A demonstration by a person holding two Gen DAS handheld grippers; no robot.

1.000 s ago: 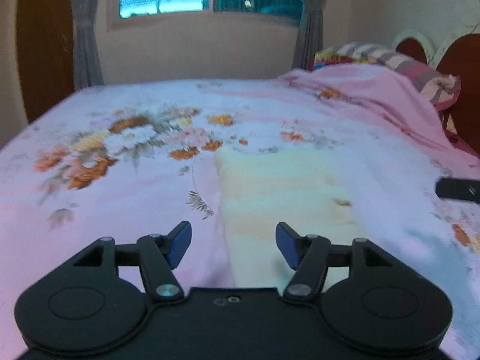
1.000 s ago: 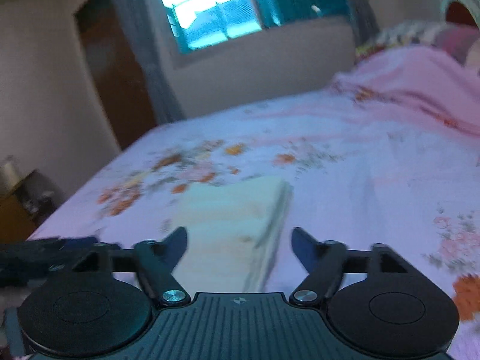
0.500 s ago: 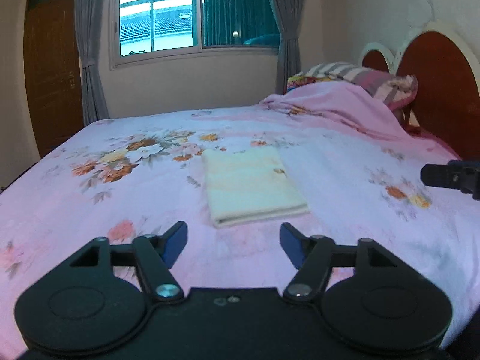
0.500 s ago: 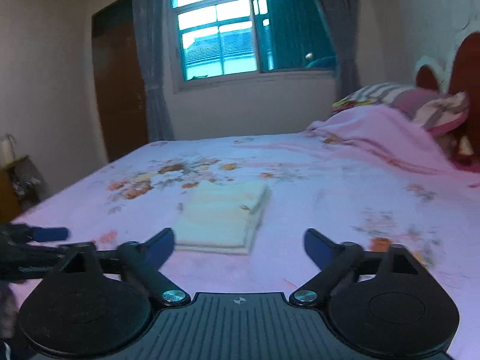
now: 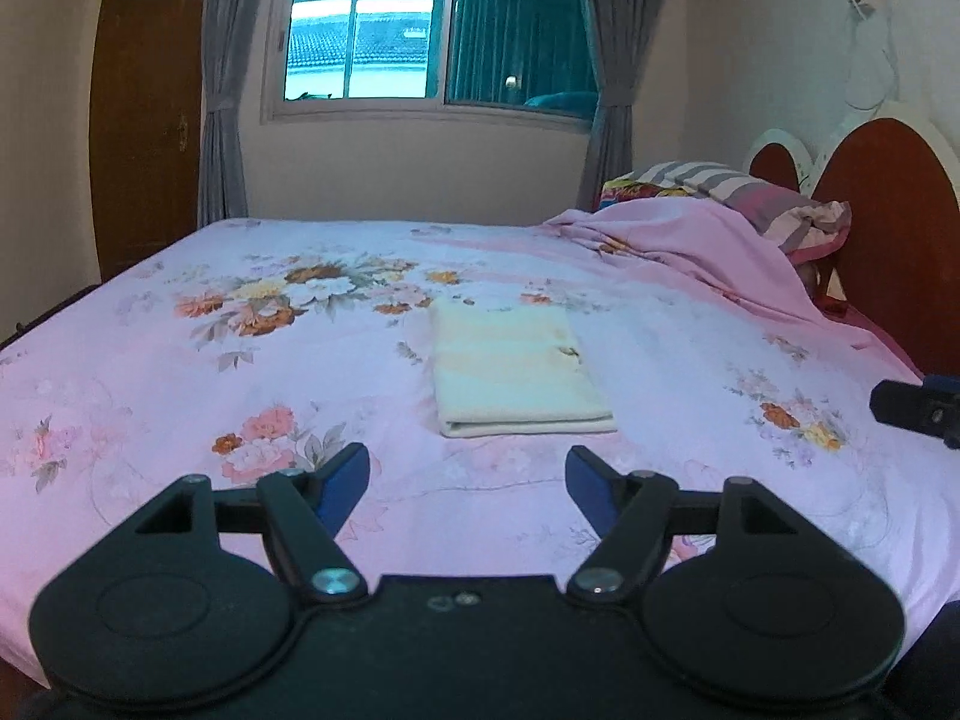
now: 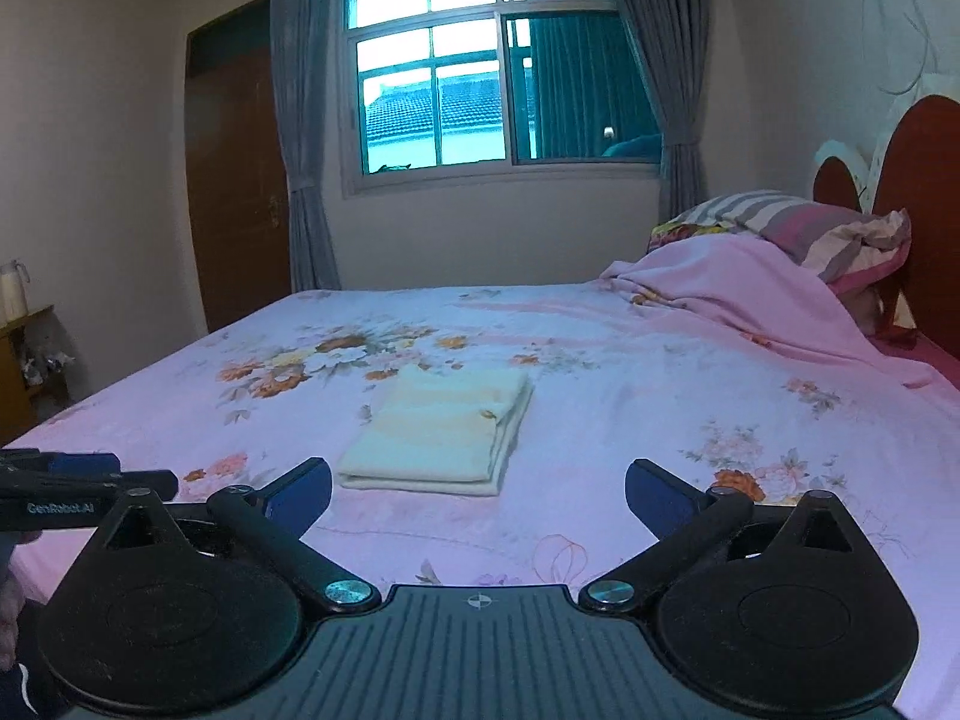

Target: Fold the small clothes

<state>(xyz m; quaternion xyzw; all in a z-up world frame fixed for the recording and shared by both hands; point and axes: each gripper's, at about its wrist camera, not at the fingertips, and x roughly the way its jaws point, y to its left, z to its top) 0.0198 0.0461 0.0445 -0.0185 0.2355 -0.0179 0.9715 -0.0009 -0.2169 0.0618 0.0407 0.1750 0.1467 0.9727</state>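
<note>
1. I am seeing the folded cloth (image 5: 516,372) lying flat on the bedspread (image 5: 180,396), ahead of both grippers and apart from them; nothing is touching it.
2. Its long axis is running away from me toward the window (image 6: 504,69); the fold edge is facing the jaws.
3. The left gripper (image 5: 468,480) is sitting almost straight behind the cloth; the right gripper (image 6: 477,495) has it ahead and slightly left. I am judging the left marginally nearer.
4. Both sets of jaws are opening, the right spread wider, and both are holding nothing.
</note>
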